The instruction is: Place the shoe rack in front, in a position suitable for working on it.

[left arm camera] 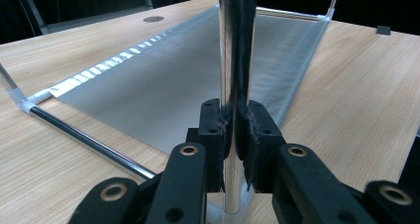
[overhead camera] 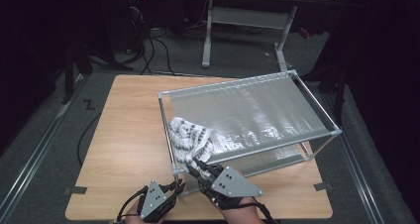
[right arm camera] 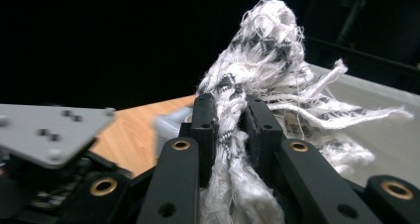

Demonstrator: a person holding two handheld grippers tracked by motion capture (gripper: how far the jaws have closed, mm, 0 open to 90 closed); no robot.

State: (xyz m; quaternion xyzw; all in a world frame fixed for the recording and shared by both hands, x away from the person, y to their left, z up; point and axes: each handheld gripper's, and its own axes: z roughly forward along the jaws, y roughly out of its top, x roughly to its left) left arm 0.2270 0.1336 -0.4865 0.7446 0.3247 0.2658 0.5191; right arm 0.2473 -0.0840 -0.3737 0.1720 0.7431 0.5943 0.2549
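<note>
— Where is the cloth (overhead camera: 190,140) now?

— It hangs over the near left corner of my rack (overhead camera: 317,104), up on the top rail. My right tool (overhead camera: 194,165) has it. In the right gripper view the two black jaws squeeze a thick bunch of cloth (right arm camera: 257,70) between them. The rest puffs up above the jaws and spills onto the gray sheet.

— And your other tool?

— My left tool (overhead camera: 180,186) is just beside the right one, low at the corner of the rack. In the left gripper view its jaws are clamped tight on the shiny post (left arm camera: 236,45) that stands up at that corner.

— What does the cloth feel like, do you think?

— It looks soft and stringy. It is white with small dark marks, and loose threads stick out at the edges. The rack is made of thin silver rods with pale corner pieces. A smooth gray sheet (overhead camera: 247,112) is stretched across its top. The desk (overhead camera: 129,135) under it is light wood.

— Can you see everything?

— No. The cloth hides the rail under it. My hands are cut off at the bottom of the high view. The room behind is very dark. The right gripper view is a bit blurry too.
</note>
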